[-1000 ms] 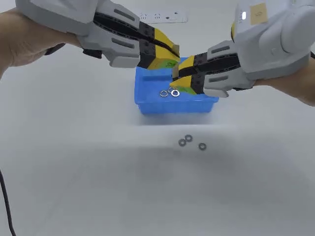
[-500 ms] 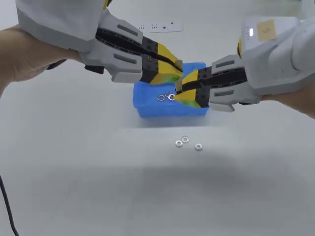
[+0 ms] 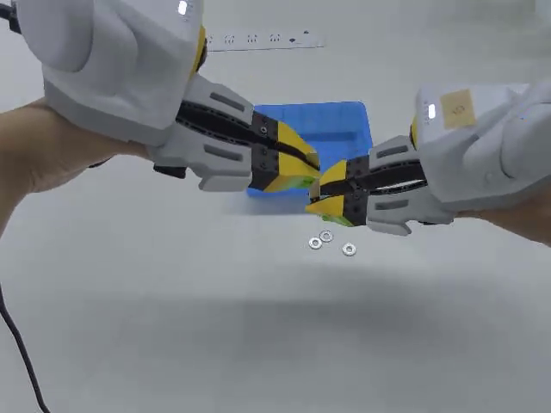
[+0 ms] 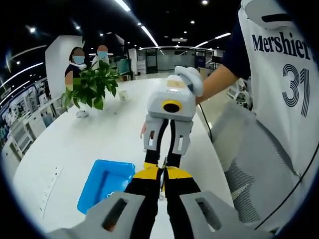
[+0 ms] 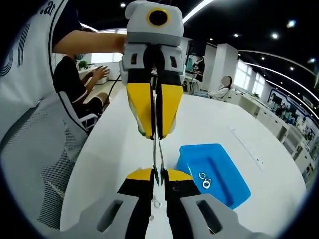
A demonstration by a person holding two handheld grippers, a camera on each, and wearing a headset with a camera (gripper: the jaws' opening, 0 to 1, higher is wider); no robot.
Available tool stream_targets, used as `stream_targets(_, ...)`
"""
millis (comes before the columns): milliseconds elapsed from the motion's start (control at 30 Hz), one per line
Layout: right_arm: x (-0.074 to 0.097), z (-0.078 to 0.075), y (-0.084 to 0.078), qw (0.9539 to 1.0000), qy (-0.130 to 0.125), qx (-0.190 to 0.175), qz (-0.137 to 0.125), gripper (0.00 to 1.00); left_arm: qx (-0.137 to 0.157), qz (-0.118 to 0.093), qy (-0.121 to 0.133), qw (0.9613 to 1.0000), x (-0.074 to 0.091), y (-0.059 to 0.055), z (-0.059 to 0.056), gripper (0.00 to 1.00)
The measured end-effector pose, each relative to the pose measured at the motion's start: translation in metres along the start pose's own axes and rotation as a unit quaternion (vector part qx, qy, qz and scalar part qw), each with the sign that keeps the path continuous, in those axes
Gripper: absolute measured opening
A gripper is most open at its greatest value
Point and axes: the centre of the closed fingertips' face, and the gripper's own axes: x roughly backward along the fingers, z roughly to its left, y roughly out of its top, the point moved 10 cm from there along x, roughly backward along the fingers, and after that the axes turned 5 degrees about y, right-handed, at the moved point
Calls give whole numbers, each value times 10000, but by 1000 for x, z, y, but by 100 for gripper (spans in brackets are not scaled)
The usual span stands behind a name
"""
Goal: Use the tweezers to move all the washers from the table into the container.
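Left hand-held gripper [image 3: 312, 165] and right hand-held gripper [image 3: 313, 201], pinching tweezers [image 5: 156, 149], moved off container [image 3: 344, 120] toward washers [image 3: 325, 237].

A big open-plan office or lab hall: long white counters [image 5: 107, 149], ceiling strip lights [image 4: 148, 35], a potted plant [image 4: 92, 88], people seated on mesh chairs [image 5: 88, 121].

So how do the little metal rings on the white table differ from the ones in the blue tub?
The three silver table washers lie on the white table, one slightly apart. The container washers sit bunched inside the blue plastic container. Both are small, flat, shiny rings.
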Motion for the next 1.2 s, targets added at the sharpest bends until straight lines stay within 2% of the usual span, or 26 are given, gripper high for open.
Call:
stream_targets(333,-9,14,-13,10000,21,-66,44,10,259,21,-38,9997,-7,-16,-10,7)
stream_targets(367,-9,15,-15,9999,26,-79,69,10,293,37,-65,9995,-9,-14,-13,7)
stream_targets(467,-10,17,-20,9999,36,-128,98,10,331,50,-102,9994,-13,-18,-15,7)
stream_targets(833,-16,16,-34,9992,10,-363,168,11,438,139,-168,9988,-21,-30,-14,7)
stream_targets(1200,-23,13,-41,9985,75,-506,180,11,514,204,-181,9983,-27,-35,-14,7)
